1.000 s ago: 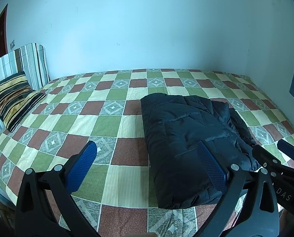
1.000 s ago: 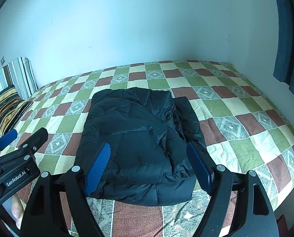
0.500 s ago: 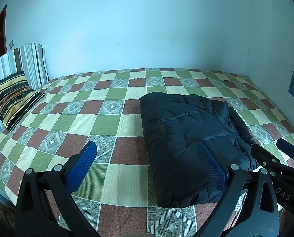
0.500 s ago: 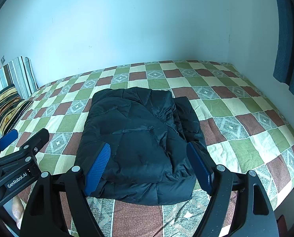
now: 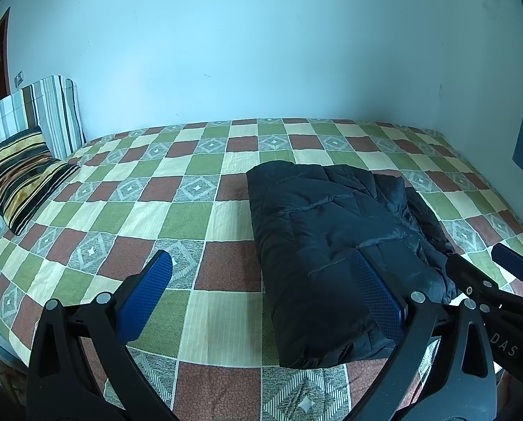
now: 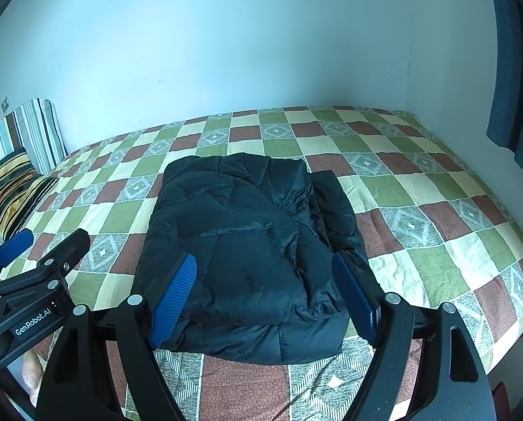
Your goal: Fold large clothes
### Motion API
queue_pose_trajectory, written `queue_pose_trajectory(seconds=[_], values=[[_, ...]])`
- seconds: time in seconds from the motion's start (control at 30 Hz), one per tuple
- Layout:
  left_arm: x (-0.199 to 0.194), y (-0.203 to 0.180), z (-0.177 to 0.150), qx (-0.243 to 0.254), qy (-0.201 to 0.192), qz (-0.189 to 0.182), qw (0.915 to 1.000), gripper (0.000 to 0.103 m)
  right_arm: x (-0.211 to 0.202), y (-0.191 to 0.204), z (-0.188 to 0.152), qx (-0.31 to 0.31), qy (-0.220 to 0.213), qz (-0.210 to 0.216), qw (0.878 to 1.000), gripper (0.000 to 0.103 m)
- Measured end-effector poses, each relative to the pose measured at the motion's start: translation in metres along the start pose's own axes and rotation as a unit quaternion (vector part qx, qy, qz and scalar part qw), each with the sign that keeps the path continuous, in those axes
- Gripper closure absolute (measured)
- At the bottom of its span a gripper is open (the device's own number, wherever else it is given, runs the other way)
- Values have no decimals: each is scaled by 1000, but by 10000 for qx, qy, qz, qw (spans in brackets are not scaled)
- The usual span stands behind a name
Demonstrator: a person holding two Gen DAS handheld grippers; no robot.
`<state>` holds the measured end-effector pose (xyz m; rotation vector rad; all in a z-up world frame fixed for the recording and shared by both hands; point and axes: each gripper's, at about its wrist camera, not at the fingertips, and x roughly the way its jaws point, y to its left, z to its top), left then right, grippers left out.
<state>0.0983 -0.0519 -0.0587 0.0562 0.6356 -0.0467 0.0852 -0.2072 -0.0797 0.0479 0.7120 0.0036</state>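
A black puffer jacket (image 6: 247,245) lies folded into a thick rectangle on the checkered bedspread (image 6: 419,189); it also shows in the left wrist view (image 5: 331,245). My left gripper (image 5: 261,280) is open and empty, held back above the bed's near edge, left of the jacket. My right gripper (image 6: 266,280) is open and empty, held above the jacket's near edge without touching it. The left gripper shows at the left of the right wrist view (image 6: 30,273), and the right gripper at the right of the left wrist view (image 5: 489,280).
A striped pillow (image 5: 22,175) leans on a striped cushion (image 5: 47,112) at the bed's left end. A pale wall (image 5: 261,52) runs behind the bed. Blue curtains (image 6: 514,70) hang at the right. The bed's near edge (image 6: 331,386) is just below my grippers.
Both grippers have drawn back and risen slightly from the bed. The jacket has not moved. Both stay open.
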Motion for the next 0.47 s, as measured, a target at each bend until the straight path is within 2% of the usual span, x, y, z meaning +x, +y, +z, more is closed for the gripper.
queue_pose_trajectory(seconds=[0.27,0.4,0.47], values=[[3,0,1,107,-125,165,9997,2,6,-6,-2,-19,48,6,10000,25],[25,17,3,-13,103,198,9998,2,10,-16,2,16,57,-53,10000,25],[41,35,2,-192,233,341,9990,2,12,-25,4,54,47,-116,9999,25]])
